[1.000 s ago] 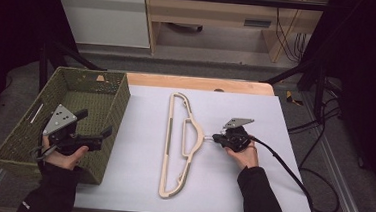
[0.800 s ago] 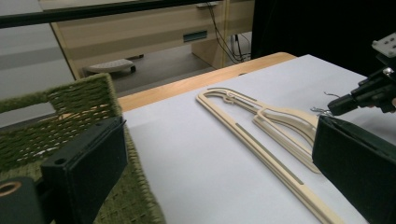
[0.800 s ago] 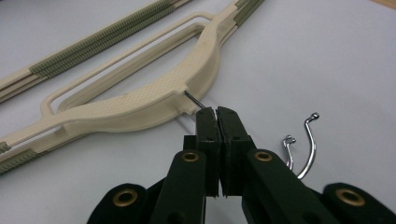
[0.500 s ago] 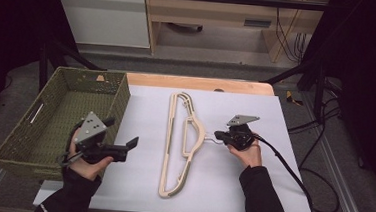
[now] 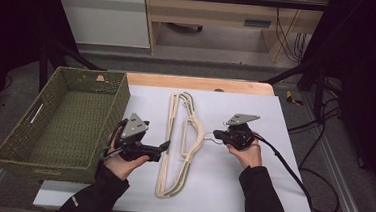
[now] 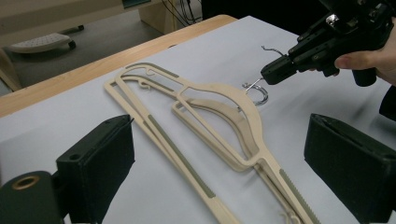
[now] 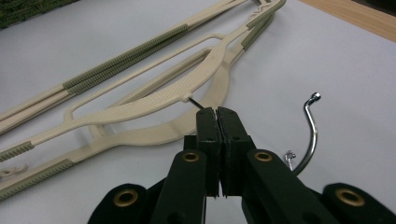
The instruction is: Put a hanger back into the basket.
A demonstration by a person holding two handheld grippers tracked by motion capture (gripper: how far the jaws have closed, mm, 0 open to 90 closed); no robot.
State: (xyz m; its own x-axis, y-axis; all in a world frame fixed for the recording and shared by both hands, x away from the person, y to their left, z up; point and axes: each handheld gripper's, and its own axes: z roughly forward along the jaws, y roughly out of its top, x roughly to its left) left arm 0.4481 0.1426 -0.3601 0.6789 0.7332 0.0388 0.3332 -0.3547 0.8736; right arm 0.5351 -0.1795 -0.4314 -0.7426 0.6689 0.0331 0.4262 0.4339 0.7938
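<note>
Hangers: we see two cream plastic hangers (image 5: 181, 140) lying flat and stacked on the white table (image 5: 280, 192), their long bars running toward and away from us in the high view, between our two hands.
Upper hanger: in the left gripper view the upper hanger (image 6: 219, 116) lies on the lower one and is slightly offset from it, with grey ribbed strips along the bars.
Hooks: both metal hooks point toward our right hand; in the right gripper view one hook (image 7: 310, 135) curves up free just beside the jaws.
Right gripper: our right gripper (image 5: 219, 135) sits at the hangers' neck with its jaws pressed together; in its own view they pinch the thin metal stem (image 7: 196, 102) of a hook right where it leaves the cream plastic.
Left gripper: our left gripper (image 5: 164, 145) hovers just beside the hangers' long bars, near the basket's corner, pointing across at them.
Left jaws: we have them wide apart, though they have just been closing a little; in the left gripper view the hangers' lower bars lie on the table between and beyond the two black pads (image 6: 100, 158), and nothing touches them.
Basket: the green woven basket (image 5: 18, 144) stands at the table's left edge, close to our left hand (image 5: 122, 164).
</note>
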